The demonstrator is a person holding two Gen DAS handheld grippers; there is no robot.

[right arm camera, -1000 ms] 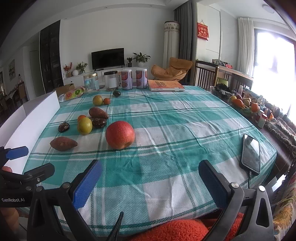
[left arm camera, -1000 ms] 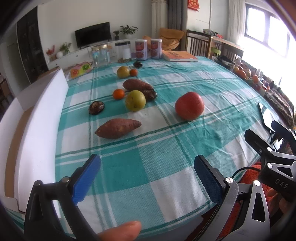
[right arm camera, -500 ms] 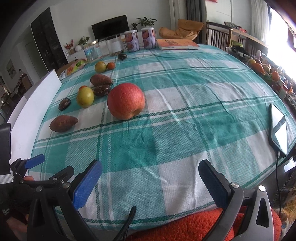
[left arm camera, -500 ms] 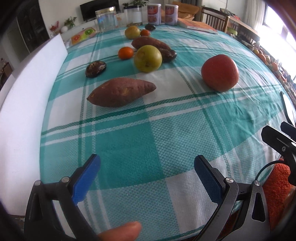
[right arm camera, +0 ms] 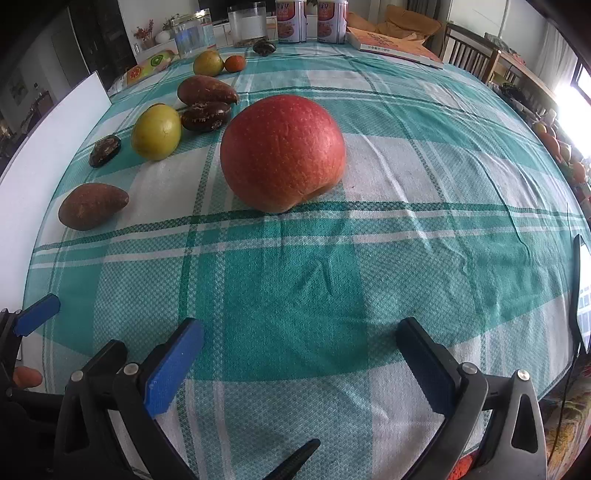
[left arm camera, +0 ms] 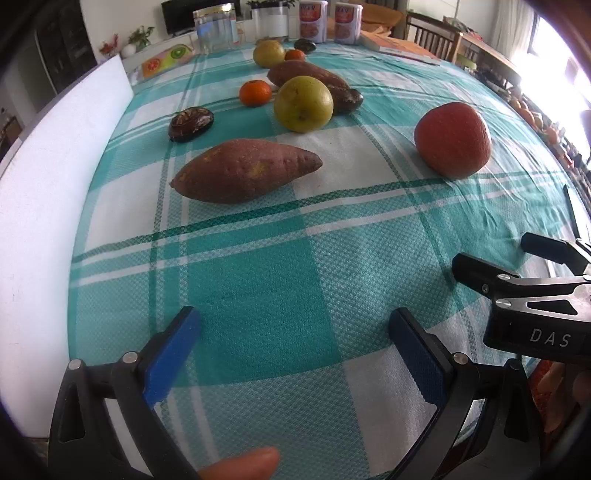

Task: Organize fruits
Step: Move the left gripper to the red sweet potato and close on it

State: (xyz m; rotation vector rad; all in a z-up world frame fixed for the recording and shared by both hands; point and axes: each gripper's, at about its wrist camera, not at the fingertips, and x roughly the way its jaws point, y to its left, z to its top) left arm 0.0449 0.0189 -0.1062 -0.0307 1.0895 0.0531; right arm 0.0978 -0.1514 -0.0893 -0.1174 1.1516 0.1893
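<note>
Currently both tools are spread wide, empty, low over the near edge of the counter. Left tool points at 12 o'clock toward the nearest sweet potato, which lies on its side well ahead. Right tool faces the red apple at 12 o'clock, apart from it, nothing between the fingers.

Fruit layout, right wrist view: green apple at 10 o'clock of the red apple; dark brown fruit just beside it; second sweet potato touching that one from behind; small dark fruit at 9 o'clock of the green apple. Far end: yellow-green fruit and orange side by side. A second orange shows in the left wrist view only, at 10 o'clock of the green apple.

Containers at the far edge: glass jar, contents unclear; clear canister with something dark at the bottom; two printed cans, closed. No fruit in any of them. A phone lies at the counter's 3 o'clock edge.
</note>
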